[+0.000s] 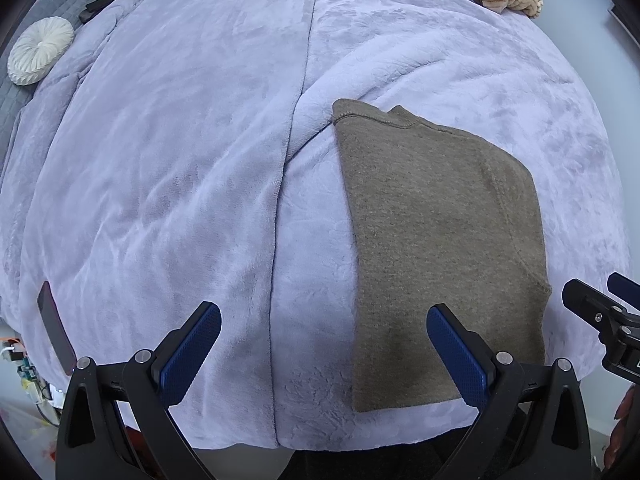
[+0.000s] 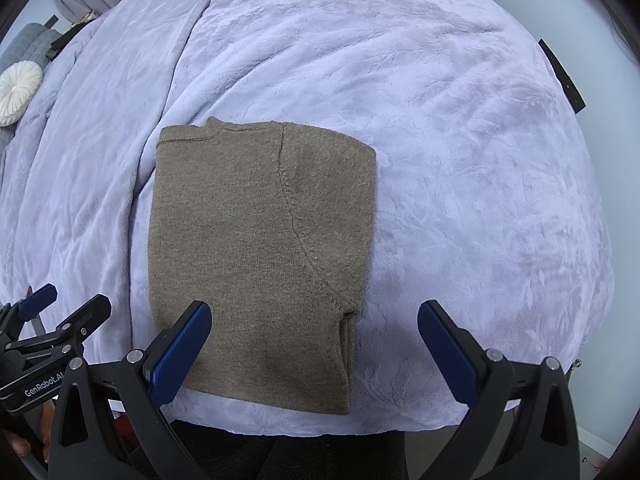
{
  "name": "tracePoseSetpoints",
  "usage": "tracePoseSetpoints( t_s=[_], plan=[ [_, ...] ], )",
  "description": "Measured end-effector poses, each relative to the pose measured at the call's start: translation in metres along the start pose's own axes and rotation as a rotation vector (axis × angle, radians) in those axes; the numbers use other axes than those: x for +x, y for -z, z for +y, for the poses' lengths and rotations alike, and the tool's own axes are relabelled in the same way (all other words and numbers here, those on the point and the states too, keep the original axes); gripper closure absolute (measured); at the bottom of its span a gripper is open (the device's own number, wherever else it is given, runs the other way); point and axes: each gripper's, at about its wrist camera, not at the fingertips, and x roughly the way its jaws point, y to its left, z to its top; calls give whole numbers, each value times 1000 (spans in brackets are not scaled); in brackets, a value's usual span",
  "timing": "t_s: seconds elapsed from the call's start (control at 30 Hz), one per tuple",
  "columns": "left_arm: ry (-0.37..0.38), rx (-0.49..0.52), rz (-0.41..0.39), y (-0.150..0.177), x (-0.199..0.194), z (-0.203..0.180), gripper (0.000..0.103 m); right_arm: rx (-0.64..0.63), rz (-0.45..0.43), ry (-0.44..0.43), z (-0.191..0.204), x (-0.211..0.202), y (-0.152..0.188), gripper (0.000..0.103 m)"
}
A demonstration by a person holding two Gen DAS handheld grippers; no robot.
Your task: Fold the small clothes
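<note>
The brown knit garment (image 2: 256,256) is folded into a flat rectangle, its neckline at 12 o'clock, its layered folded edge at 3 o'clock.

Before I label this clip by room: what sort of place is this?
Probably a bedroom: a wide bed under a plush lavender blanket, a round white pleated cushion beside it, and a folded olive-brown knit sweater lying on top.

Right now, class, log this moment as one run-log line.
left gripper: open, empty | right gripper: open, empty | brown sweater: folded, flat on lilac blanket | contact: none
</note>
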Motion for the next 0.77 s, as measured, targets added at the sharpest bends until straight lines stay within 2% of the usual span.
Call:
tracePoseSetpoints(
  t_s=[0.37, 0.77],
  plan=[
    [0, -11, 4, -3, 2, 4, 0, 4, 6, 3, 2, 2, 1, 0],
    [18, 25, -4, -3, 1, -4, 0, 14, 15, 4, 1, 5, -1, 0]
  ],
)
